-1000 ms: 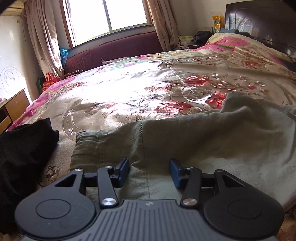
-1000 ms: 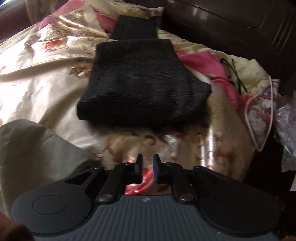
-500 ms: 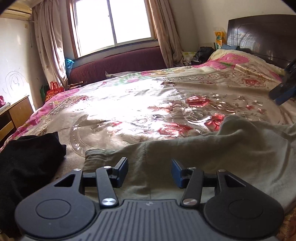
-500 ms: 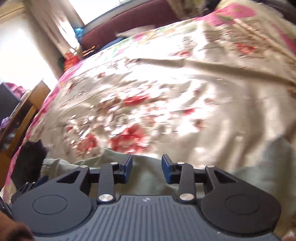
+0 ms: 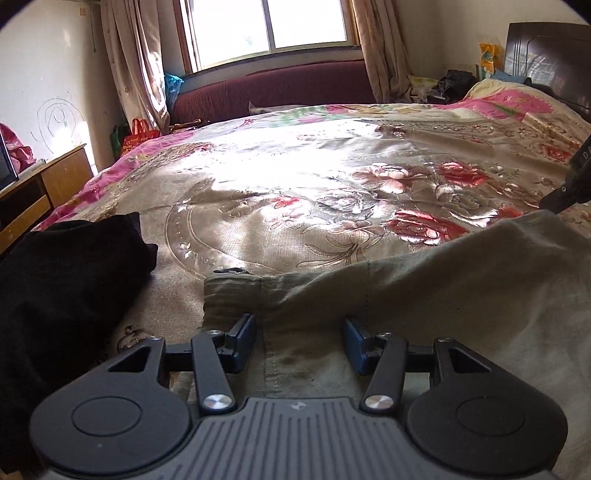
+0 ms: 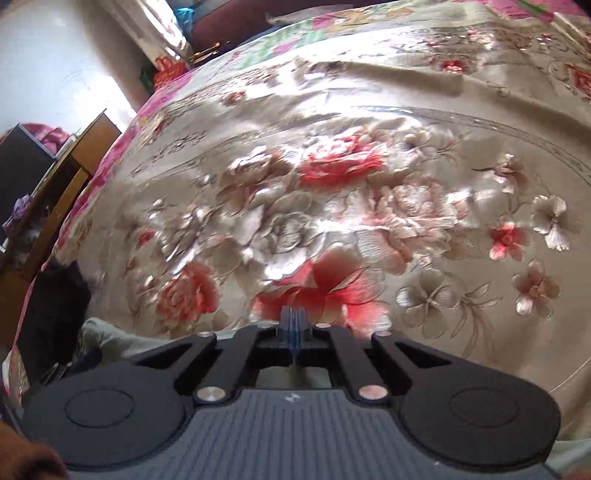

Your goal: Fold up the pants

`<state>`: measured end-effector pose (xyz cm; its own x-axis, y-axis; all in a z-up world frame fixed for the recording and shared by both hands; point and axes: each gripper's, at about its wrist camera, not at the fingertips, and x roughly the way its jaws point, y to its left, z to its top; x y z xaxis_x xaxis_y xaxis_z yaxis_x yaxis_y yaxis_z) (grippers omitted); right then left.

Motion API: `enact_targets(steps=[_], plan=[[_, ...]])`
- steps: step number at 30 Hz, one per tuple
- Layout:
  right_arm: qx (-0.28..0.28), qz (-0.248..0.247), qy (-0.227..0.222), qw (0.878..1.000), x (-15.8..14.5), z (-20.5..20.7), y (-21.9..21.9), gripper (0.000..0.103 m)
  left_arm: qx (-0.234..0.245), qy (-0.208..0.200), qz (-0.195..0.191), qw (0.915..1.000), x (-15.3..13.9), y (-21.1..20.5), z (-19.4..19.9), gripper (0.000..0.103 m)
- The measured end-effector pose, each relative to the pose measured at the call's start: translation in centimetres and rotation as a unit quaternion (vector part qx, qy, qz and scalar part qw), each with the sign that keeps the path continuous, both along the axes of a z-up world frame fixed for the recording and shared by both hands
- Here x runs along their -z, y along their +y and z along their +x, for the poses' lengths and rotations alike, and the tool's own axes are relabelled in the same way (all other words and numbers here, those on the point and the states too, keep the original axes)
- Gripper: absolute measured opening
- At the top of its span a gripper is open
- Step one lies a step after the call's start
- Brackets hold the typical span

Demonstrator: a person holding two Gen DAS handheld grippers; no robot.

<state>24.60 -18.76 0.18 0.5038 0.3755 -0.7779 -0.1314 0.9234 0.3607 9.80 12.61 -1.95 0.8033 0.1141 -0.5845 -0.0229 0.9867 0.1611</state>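
Lying rumpled along near edge of shiny floral satin bedspread (image 5: 295, 192): faded olive-green cotton pants (image 5: 424, 295), hem and seams showing. Hovering over them, left gripper (image 5: 300, 341) jaws apart; right gripper (image 6: 293, 325) jaws pressed together, grip unclear.

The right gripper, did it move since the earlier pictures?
Yes. The right gripper swung away from the folded black garment by the dark headboard and now points over the red flowers of the bedspread, jaws just closed.

Daylight via window (image 5: 269, 22), blown out; strong glare on satin bedspread (image 5: 295, 177). Right-wrist view motion-blurred. Fisheye bend, dark corner vignette.
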Motion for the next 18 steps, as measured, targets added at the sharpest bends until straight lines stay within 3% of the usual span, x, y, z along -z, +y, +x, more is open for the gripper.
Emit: enact_targets(steps=[1,3,7,10,12,14,18], plan=[[0.021,0.002,0.017,1.0,0.9,0.4,-0.4,0.009,0.001,0.001,0.01,0.9999,0.0,-0.3,0.0,0.066],[0.038,0.039,0.029,0.998,1.1,-0.3,-1.3,0.009,0.001,0.002,0.028,0.9996,-0.3,-0.8,-0.2,0.066],[0.067,0.051,-0.044,0.995,-1.9,-6.7,-4.3,0.009,-0.002,0.001,0.036,0.9993,-1.2,-1.0,-1.5,0.066],[0.138,0.047,-0.06,0.987,-3.1,-12.5,-9.6,0.012,0.004,-0.001,0.049,0.9988,-1.9,-1.9,-2.6,0.066],[0.209,0.054,-0.067,0.974,-3.2,-16.6,-14.0,0.015,0.016,-0.007,0.053,0.9984,-2.4,-3.0,-3.4,0.066],[0.295,0.062,-0.07,0.951,-3.1,-21.1,-18.8,0.017,0.044,-0.012,0.046,0.9979,-3.2,-4.8,-4.2,0.066],[0.388,0.096,-0.06,0.915,-1.1,-26.7,-25.1,0.027,0.11,-0.013,0.058,0.9922,-3.6,-9.5,-4.9,0.066]])
